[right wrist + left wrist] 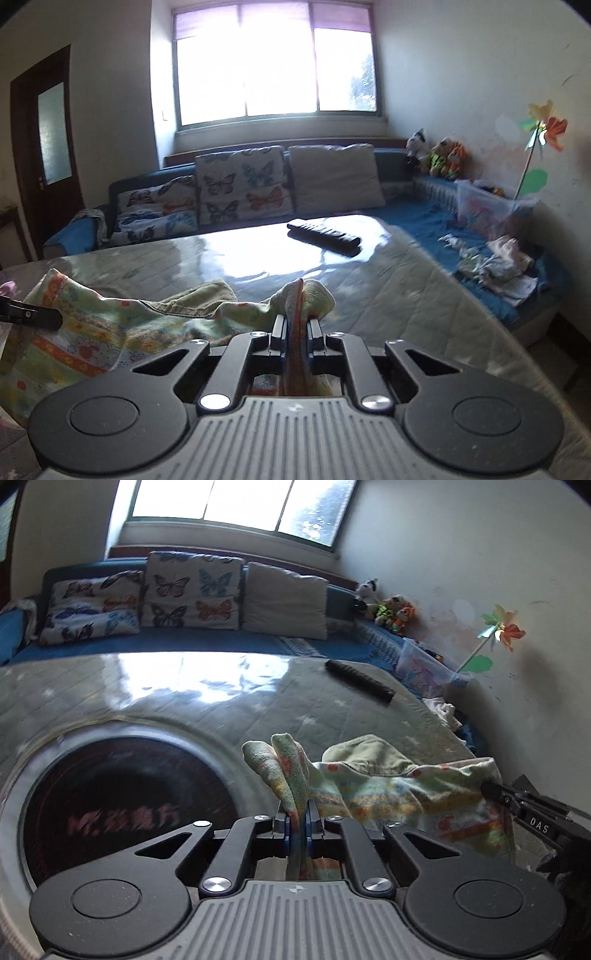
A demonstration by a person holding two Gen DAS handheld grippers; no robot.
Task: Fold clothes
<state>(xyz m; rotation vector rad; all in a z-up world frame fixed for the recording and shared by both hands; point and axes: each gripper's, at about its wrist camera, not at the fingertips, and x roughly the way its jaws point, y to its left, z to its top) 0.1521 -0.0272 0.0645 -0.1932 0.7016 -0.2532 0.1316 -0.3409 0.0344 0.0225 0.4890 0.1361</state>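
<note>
A small green garment [388, 782] with an orange and yellow print hangs stretched between my two grippers above the table. My left gripper [298, 812] is shut on one bunched corner of it. My right gripper [296, 328] is shut on the other corner; the garment [110, 325] spreads to its left. The right gripper's finger [495, 790] shows at the right edge of the left wrist view. The left gripper's finger [37, 317] shows at the left edge of the right wrist view.
The table [388, 288] has a glossy clear cover. A dark round mat [122, 805] lies under the left gripper. A black remote [325, 236] lies at the far side. A blue sofa [424, 218] with cushions, loose clothes [495, 266], a plastic box and toys stands behind.
</note>
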